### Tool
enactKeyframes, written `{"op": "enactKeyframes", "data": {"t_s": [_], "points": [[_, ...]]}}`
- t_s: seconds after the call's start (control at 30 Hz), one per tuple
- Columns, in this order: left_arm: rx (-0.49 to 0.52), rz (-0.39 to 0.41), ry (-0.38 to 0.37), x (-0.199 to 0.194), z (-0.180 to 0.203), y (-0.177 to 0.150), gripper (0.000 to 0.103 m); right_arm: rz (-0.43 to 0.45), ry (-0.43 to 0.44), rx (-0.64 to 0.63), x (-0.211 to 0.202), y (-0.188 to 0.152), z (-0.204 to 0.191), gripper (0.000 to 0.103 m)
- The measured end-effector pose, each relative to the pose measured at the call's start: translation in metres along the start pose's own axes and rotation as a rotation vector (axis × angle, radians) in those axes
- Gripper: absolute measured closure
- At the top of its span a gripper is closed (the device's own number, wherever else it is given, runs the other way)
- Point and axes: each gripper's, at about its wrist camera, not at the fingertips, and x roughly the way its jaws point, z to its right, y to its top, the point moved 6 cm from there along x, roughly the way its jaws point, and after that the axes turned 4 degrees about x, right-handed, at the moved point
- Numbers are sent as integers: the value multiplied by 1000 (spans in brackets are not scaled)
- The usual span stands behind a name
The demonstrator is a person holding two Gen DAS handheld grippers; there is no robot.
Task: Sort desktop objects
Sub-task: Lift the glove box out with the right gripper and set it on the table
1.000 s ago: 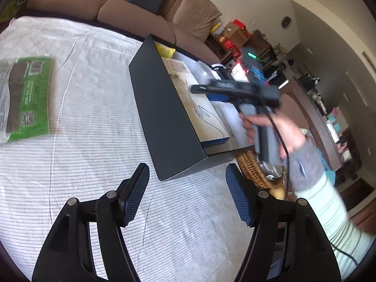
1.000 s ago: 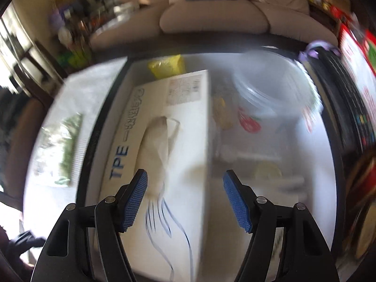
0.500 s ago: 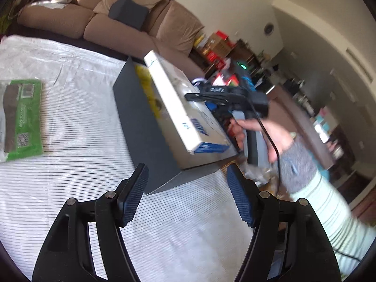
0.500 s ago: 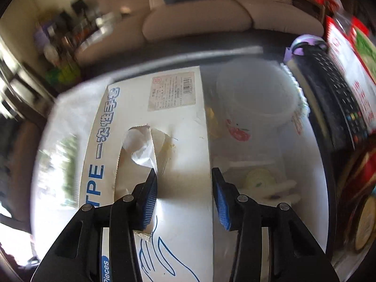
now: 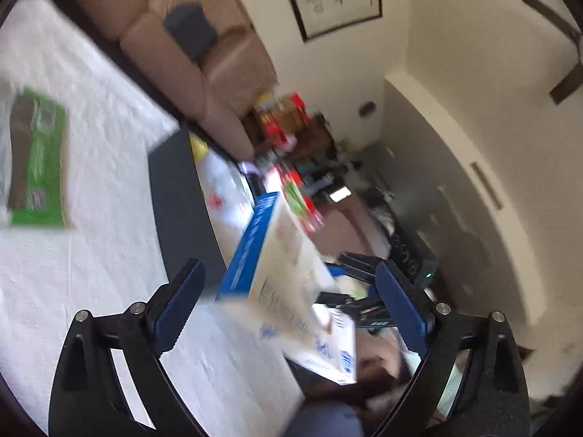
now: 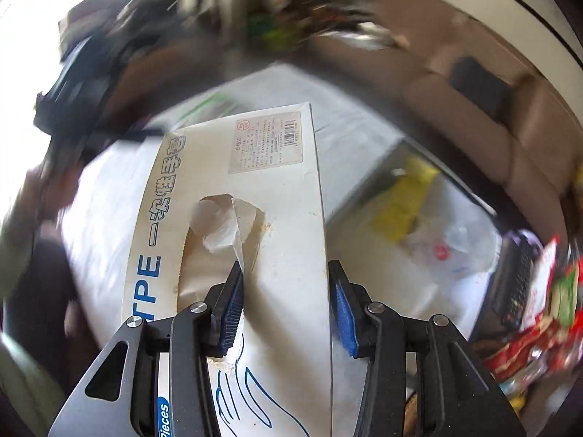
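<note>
— Brown sofa (image 5: 204, 54) cushions line the wall behind the bench (image 5: 91, 255), which carries a white striped cloth. Where is the glove box?

— The glove box (image 6: 255, 255) is lifted off the bench, above the open black bin (image 5: 178, 196) at the bench's far edge. The right claw (image 6: 288, 306) pinches it: one blue pad sits inside the torn dispensing slot, the other presses the outer side wall.

— Which way does it lie?

— Its long axis runs away from that claw, the barcode end pointing out over the cloth; from the left wrist it looks tilted, blue side up.

— And the left claw (image 5: 291, 313)?

— Spread wide and opening further, pinching nothing. A green packet (image 5: 36, 167) lies flat near the bench's left edge.
</note>
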Motion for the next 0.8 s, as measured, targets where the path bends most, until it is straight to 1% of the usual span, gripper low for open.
{"op": "enactKeyframes", "data": {"t_s": [0.03,0.1,0.13,0.17,0.23,0.27,0.3,0.33,0.37,0.4,0.43,0.47,0.5,0.53,0.57,0.63,0.67,0.73,0.8], "points": [[-7,-35,10,0,-6,-7,9,-23,10,-47,4,-4,-18,58],[-3,-100,44,2,-18,-20,9,-40,44,-95,13,-13,-45,58],[-4,-138,46,5,-20,-29,9,-46,69,-116,19,-17,-59,58],[-8,-174,42,9,-23,-39,9,-51,82,-126,24,-18,-63,58],[-27,-241,-16,16,-23,-60,10,-61,117,-157,34,-19,-82,58],[-26,-281,-25,20,-21,-72,11,-64,136,-174,36,-20,-94,58],[-8,-315,1,22,-18,-84,13,-70,161,-190,39,-19,-103,58],[0,-336,9,22,-15,-93,16,-77,185,-210,40,-20,-115,57],[-16,-328,-1,20,-12,-100,20,-89,178,-236,42,-21,-122,57],[-54,-305,-45,15,-9,-103,29,-108,184,-259,45,-24,-126,57],[-103,-283,-91,12,-6,-104,55,-117,198,-262,45,-25,-130,57],[-130,-261,-98,9,-5,-104,68,-128,209,-270,46,-27,-133,57],[-137,-234,-59,6,-8,-102,77,-140,198,-280,47,-29,-133,57],[-141,-205,-26,3,-10,-99,78,-143,184,-280,49,-28,-127,57],[-153,-177,-13,1,-13,-96,79,-143,168,-273,50,-27,-125,56],[-207,-126,9,-5,-24,-90,82,-119,120,-236,50,-21,-121,49],[-232,-94,23,-9,-29,-88,82,-105,88,-211,50,-18,-117,43],[-281,-27,32,-20,-37,-90,83,-76,45,-158,45,-15,-108,39],[-339,59,60,-39,-49,-90,83,-19,-26,-75,34,-18,-94,36]]}}
